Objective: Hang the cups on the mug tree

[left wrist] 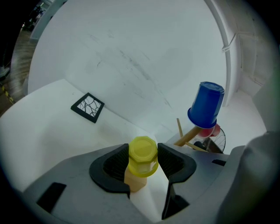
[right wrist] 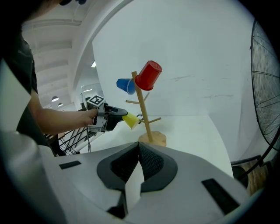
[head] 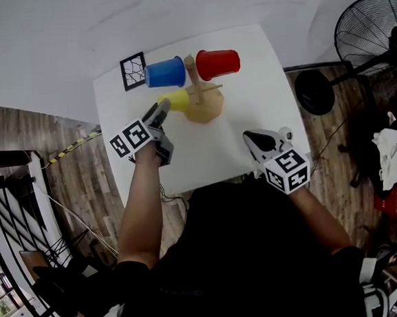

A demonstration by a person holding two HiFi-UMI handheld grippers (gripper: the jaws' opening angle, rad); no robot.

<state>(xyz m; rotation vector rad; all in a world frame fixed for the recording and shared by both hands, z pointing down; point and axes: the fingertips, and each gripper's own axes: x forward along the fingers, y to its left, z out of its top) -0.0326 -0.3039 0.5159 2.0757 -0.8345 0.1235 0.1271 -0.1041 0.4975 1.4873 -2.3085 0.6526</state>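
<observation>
A wooden mug tree stands at the back of the white table. On its upper pegs hang a blue cup at the left and a red cup at the right. My left gripper is shut on a yellow cup, held just left of the tree's base, close to a lower peg. In the left gripper view the yellow cup sits between the pads, with the blue cup ahead. My right gripper is shut and empty over the table's front right; from it the tree and yellow cup show.
A black-and-white marker tile lies at the table's back left corner. A black floor fan stands right of the table. A dark railing and wooden floor lie to the left.
</observation>
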